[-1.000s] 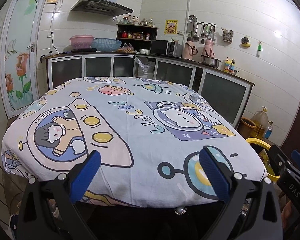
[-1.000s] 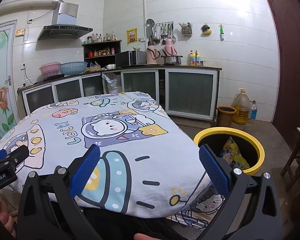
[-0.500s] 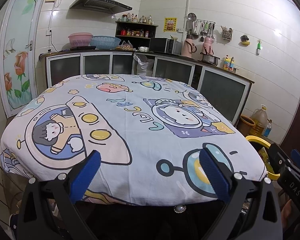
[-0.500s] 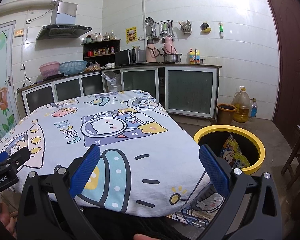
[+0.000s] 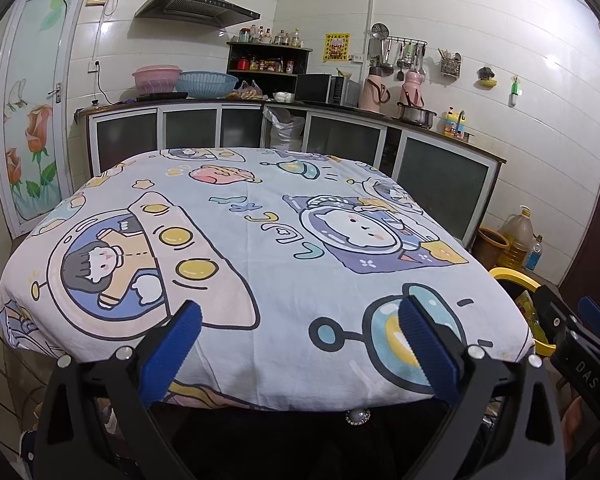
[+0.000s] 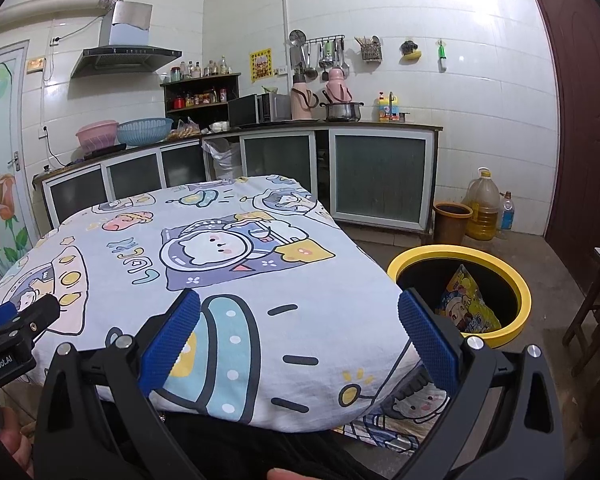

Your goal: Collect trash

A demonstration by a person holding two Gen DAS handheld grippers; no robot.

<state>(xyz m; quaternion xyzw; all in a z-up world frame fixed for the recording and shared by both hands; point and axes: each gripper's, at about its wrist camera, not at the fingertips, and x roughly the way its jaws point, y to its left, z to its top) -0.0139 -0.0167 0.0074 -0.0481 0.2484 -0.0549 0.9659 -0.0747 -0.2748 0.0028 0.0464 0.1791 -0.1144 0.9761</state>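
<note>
A black bin with a yellow rim (image 6: pixel 512 276) stands on the floor right of the table; a colourful snack wrapper (image 6: pixel 466 304) lies inside it. The bin's rim also shows in the left wrist view (image 5: pixel 514 278). The table wears a cartoon-print cloth (image 5: pixel 268 240), also in the right wrist view (image 6: pixel 204 264), with no trash showing on it. My left gripper (image 5: pixel 298 326) is open and empty at the near table edge. My right gripper (image 6: pixel 298 320) is open and empty at the near right corner.
Kitchen counters (image 6: pixel 380 128) with bowls, a microwave and a pot run along the back walls. A brown pot (image 6: pixel 452 220), an oil jug (image 6: pixel 482 208) and a bottle stand on the floor by the right wall. A wooden stool (image 6: pixel 596 304) stands at far right.
Both views have tilted slightly, so the table sits a little lower in frame. Both grippers stay open and empty.
</note>
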